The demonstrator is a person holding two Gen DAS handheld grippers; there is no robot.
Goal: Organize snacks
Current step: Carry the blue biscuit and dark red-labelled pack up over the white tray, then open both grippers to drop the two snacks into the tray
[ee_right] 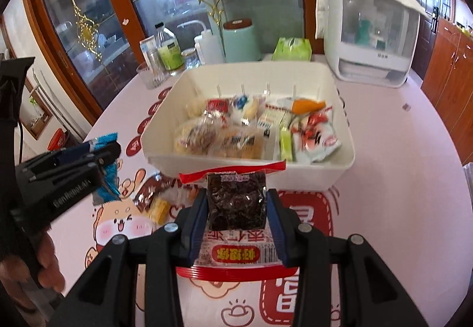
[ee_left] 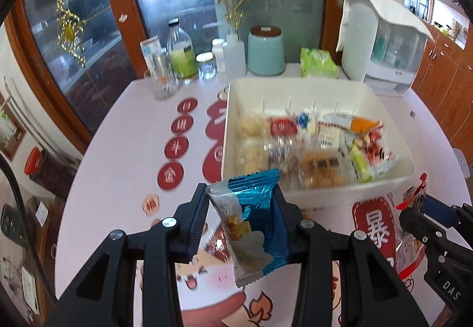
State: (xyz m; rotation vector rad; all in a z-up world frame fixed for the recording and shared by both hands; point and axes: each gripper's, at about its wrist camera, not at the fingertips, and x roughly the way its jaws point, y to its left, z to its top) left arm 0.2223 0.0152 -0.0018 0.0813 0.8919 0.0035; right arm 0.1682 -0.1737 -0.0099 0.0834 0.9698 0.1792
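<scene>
My left gripper (ee_left: 240, 197) is shut on a blue foil snack packet (ee_left: 251, 223), held above the table just in front of the white bin (ee_left: 322, 194). My right gripper (ee_right: 236, 202) is shut on a red-edged packet of dark dried fruit (ee_right: 236, 202), also lifted near the white bin (ee_right: 251, 176). The bin holds several wrapped snacks (ee_left: 310, 143). In the right wrist view the left gripper (ee_right: 109, 155) shows at the left with its blue packet. In the left wrist view the right gripper (ee_left: 411, 217) shows at the right edge with its packet.
Two small packets, one brown (ee_right: 147, 197) and one yellow (ee_right: 159, 210), lie on the printed tablecloth left of my right gripper. Bottles and jars (ee_left: 180, 58), a mint canister (ee_left: 266, 50), a green tissue pack (ee_left: 317, 62) and a white appliance (ee_left: 384, 43) stand behind the bin.
</scene>
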